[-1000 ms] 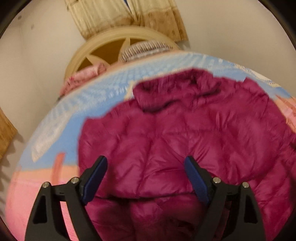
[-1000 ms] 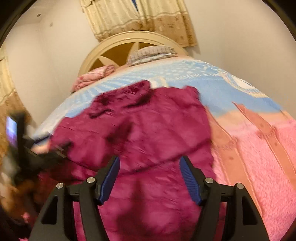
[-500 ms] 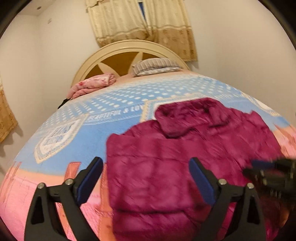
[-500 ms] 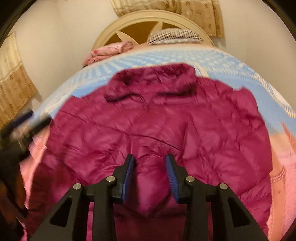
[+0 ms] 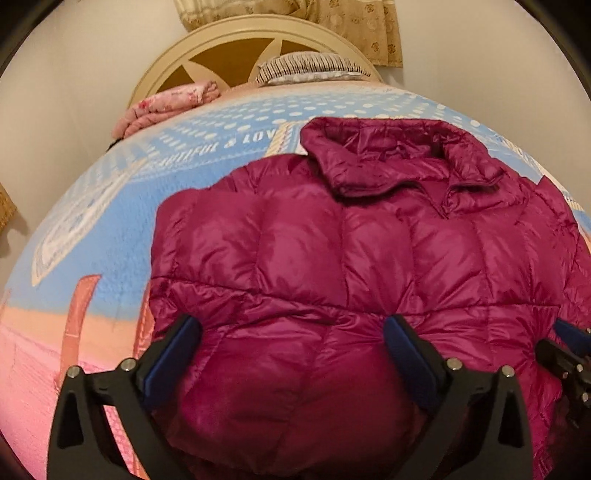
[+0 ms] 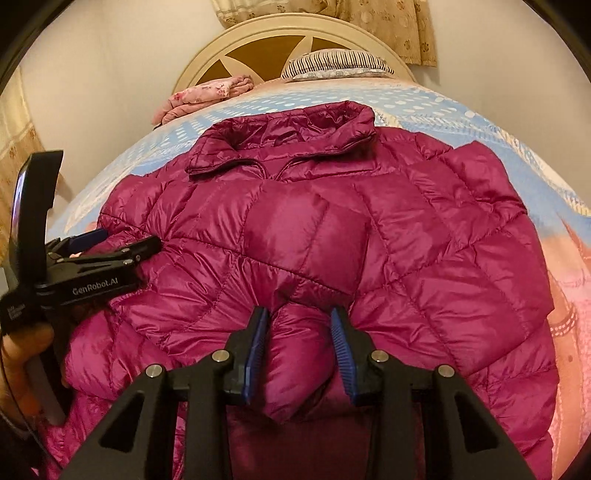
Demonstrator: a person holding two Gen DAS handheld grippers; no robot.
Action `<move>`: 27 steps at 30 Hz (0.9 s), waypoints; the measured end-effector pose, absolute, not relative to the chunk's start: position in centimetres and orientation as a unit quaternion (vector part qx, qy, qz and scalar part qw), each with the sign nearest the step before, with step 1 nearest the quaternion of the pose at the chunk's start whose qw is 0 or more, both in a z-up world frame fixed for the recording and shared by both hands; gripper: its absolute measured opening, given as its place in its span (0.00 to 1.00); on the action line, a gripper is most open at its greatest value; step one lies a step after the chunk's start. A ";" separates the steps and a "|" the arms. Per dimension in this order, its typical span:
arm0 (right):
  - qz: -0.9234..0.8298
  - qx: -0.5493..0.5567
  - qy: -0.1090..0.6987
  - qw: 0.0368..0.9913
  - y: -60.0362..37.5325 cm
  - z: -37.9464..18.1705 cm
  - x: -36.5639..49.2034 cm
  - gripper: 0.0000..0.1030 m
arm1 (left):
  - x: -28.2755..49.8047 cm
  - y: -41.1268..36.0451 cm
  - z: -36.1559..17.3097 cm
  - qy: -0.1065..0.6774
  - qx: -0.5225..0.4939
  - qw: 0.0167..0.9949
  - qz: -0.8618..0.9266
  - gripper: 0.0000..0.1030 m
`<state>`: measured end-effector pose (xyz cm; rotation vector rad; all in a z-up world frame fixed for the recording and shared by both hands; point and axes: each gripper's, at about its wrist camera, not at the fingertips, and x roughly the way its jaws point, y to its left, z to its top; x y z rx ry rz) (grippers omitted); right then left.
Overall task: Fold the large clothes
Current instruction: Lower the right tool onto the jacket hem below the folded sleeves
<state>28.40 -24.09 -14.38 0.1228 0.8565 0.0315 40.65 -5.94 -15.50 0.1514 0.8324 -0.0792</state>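
Jacket [image 5: 369, 258] lay spread flat on the bed [image 5: 110, 229], collar toward the cream headboard [image 5: 236, 40]. Blue dotted blanket [image 5: 229, 122] covered the far part of the bed, pink near. Striped pillow [image 5: 310, 66] and folded pink bedding [image 5: 166, 105] sat by the headboard; curtain [image 5: 354, 22] hung behind, walls plain. Left gripper [image 5: 291, 354] fingers spread wide, pressed on the lower jacket, gripping nothing. Right gripper [image 6: 299, 347] fingers pinched a puffy fold near the hem.
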 end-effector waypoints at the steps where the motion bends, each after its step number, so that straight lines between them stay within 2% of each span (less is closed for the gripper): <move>1: 0.014 0.058 0.414 0.908 -24.1 -14.4 28.4 0.36 | 40.7 -6.0 -15.5 0.405 0.072 0.911 -0.039 1.00; 12: 0.005 0.048 0.412 0.910 -23.9 -14.6 28.3 0.36 | 37.2 -6.7 -9.1 0.312 0.059 0.947 -0.050 1.00; 15: 0.004 0.046 0.412 0.910 -23.8 -14.6 28.3 0.36 | 38.1 -7.8 -9.6 0.324 0.066 0.942 -0.057 1.00; 22: 0.002 0.042 0.411 0.911 -23.7 -14.6 28.3 0.37 | 40.5 -8.9 -15.2 0.409 0.077 0.907 -0.065 1.00; 27: -0.002 0.036 0.412 0.911 -23.5 -14.6 28.3 0.37 | 41.2 -8.9 -15.9 0.428 0.065 0.898 -0.075 1.00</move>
